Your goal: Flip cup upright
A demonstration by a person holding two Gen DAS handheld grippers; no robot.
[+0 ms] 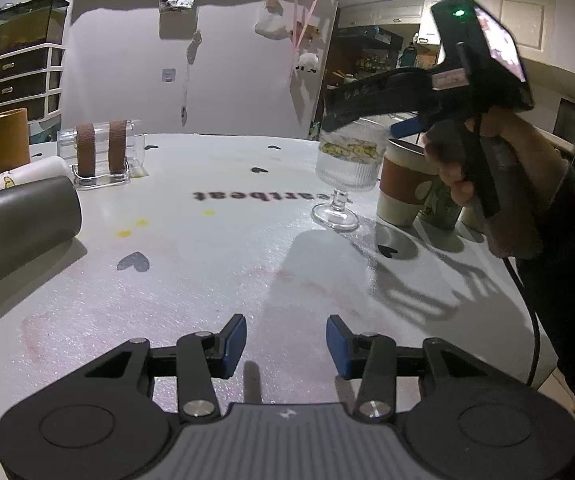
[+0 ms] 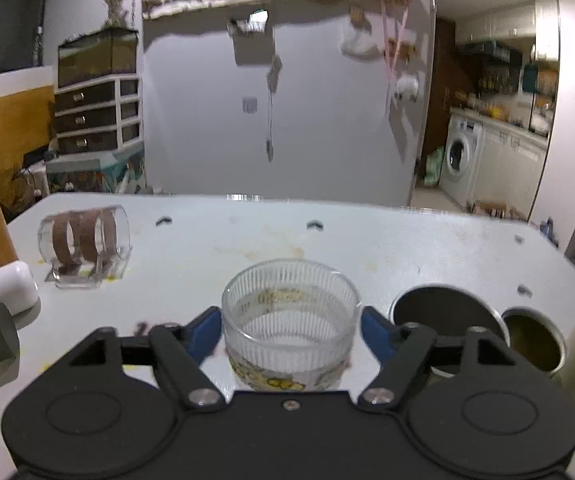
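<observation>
A ribbed clear glass goblet with a yellow flower band stands upright on its foot on the white table. My right gripper has its blue pads on both sides of the goblet's bowl near the rim, which opens upward. From the left wrist view the right gripper comes in from the right at the goblet's rim. My left gripper is open and empty, low over the table's near part.
A grey cup and a white cup lie on their sides at the left. A clear tape holder and a brown cylinder stand behind them. Upright cups crowd right of the goblet.
</observation>
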